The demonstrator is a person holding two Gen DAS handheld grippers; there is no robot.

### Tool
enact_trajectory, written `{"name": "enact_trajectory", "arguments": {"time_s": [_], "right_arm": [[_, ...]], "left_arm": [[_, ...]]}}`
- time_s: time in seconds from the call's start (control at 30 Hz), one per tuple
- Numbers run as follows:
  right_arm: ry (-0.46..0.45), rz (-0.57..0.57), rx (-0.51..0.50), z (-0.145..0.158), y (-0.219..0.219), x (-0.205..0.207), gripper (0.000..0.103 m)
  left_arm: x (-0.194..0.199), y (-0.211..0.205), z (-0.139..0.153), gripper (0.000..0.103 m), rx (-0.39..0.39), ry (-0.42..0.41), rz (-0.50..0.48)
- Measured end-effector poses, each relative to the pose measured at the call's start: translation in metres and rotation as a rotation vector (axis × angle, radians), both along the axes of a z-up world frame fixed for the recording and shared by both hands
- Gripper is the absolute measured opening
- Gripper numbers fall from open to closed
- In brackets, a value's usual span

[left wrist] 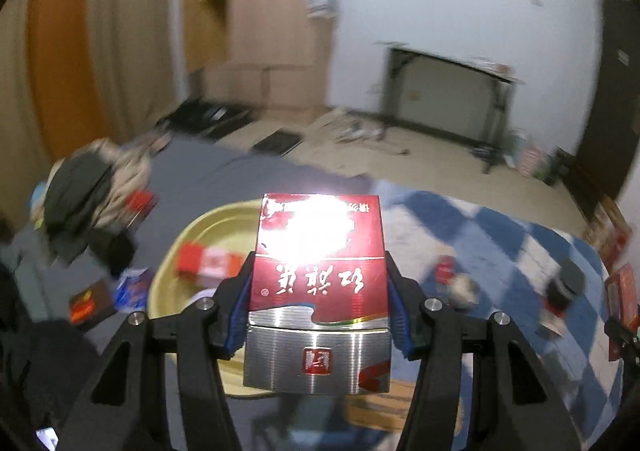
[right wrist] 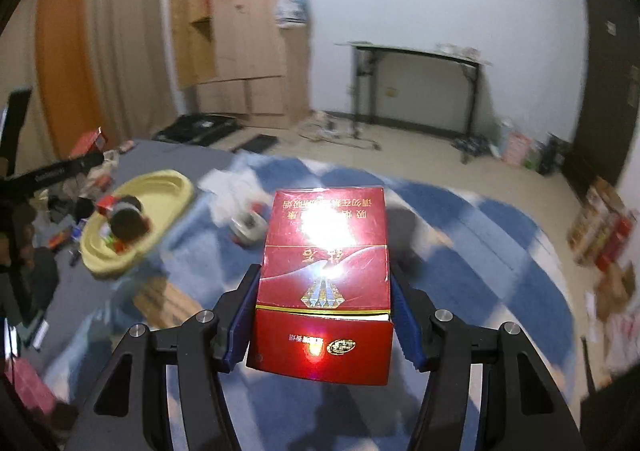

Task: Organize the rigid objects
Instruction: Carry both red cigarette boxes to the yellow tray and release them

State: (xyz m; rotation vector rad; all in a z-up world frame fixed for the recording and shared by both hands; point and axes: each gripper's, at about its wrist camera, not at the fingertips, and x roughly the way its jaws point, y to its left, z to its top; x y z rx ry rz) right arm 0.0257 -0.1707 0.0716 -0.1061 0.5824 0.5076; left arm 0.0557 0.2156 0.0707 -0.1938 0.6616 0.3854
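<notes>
Left gripper (left wrist: 319, 287) is clamped on a red-and-silver cigarette pack (left wrist: 318, 291), blue pads pressed on both long sides, pack upright btwn the fingers w/ strong glare on its upper face. Landmark: the yellow tray (left wrist: 172, 283). In the left wrist view the held pack sits in front of the tray's right part, above it; can't tell if it touches. Inside the tray, left of the held pack, lies a red-and-white box (left wrist: 210, 265), blurred. Left of the tray, on the grey surface, a small dark box (left wrist: 90, 305) and a pile of dark clothes (left wrist: 86, 203) further out. Right of the tray, on the blue-and-white checked cloth (left wrist: 500, 235), a small red item (left wrist: 444, 269) and a dark round object (left wrist: 566, 283), both too blurred to name.

Right gripper (right wrist: 322, 291) grips a red cigarette pack (right wrist: 324, 291) the same way, pads tight on both sides, lid end nearest the camera. In the right wrist view the tray (right wrist: 160, 187) is well off to the left of this pack, w/ several small items in it. Btwn tray and pack, a white round container (right wrist: 248, 225) lies on the checked cloth.
</notes>
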Motion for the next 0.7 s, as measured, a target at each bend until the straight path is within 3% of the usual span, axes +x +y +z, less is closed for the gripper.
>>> {"name": "enact_trajectory", "arguments": {"time_s": [0.2, 0.3, 0.43, 0.6, 0.7], "right_arm": [[0.08, 0.25, 0.03, 0.015, 0.135, 0.06, 0.059], [0.114, 0.35, -0.01, 0.014, 0.204, 0.086, 0.059], [0.157, 0.457, -0.093, -0.003, 0.288, 0.117, 0.059], [0.198, 0.556, -0.224, -0.034, 0.362, 0.153, 0.059], [0.292, 0.609, -0.257, -0.052, 0.394, 0.186, 0.059]], "left_arm": [[0.013, 0.079, -0.045, 0.058, -0.044, 0.111, 0.199], [0.016, 0.111, -0.076, 0.058, -0.127, 0.17, 0.251], [0.018, 0.135, -0.11, 0.058, -0.219, 0.228, 0.268], [0.025, 0.15, -0.139, 0.058, -0.308, 0.27, 0.244], [0.03, 0.147, -0.146, 0.058, -0.329, 0.269, 0.234]]}}
